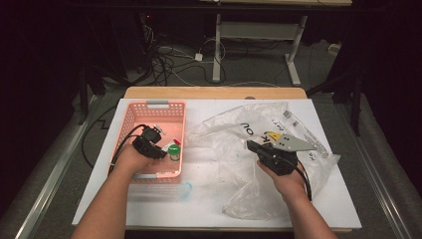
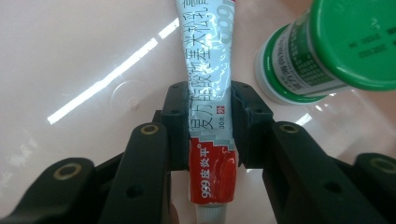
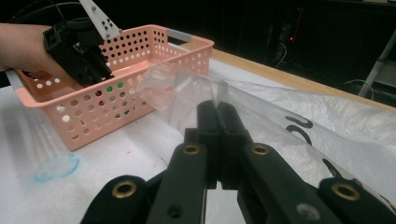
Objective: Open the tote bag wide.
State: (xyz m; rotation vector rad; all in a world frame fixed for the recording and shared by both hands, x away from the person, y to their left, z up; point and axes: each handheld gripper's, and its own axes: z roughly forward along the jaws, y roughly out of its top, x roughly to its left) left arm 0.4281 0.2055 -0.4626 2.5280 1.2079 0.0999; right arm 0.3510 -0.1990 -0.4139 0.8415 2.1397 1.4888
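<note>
We see the desk (image 1: 149, 209), covered in white, with a pink perforated basket (image 1: 130, 115) on its left half and a large clear plastic bag (image 1: 234, 174) crumpled across its right half. The bag carries black lettering and reaches almost to the basket's right wall.

Our left gripper (image 1: 152, 145) is lowered inside the basket. In the left gripper view its jaws press from both sides on an ointment tube (image 2: 211, 121), silver with printed characters along most of its length and red near the white neck at the bottom of that view. The tube runs lengthwise between the pads, just above the basket's pink floor (image 2: 84, 60), and the grip is firm on its flattened body. Beside the tube, to the upper right in that view, lies a small white bottle with a green cap (image 2: 327, 51), close to the tube but apart from it; from above, the same bottle (image 1: 173, 151) shows near the basket's right wall.

Our right gripper (image 1: 260, 149) rests over the bag, with a grey three-cornered plate (image 1: 293, 143) on top of it. In the right gripper view its jaws are pressed tight together, pinching a fold of the clear bag film (image 3: 219, 93) at their tips, and the bag rises there into a small peak.

In front of the basket, on the desk cover, lies a small blue-tinged clear round thing (image 1: 185, 189); we cannot tell what it is.
</note>
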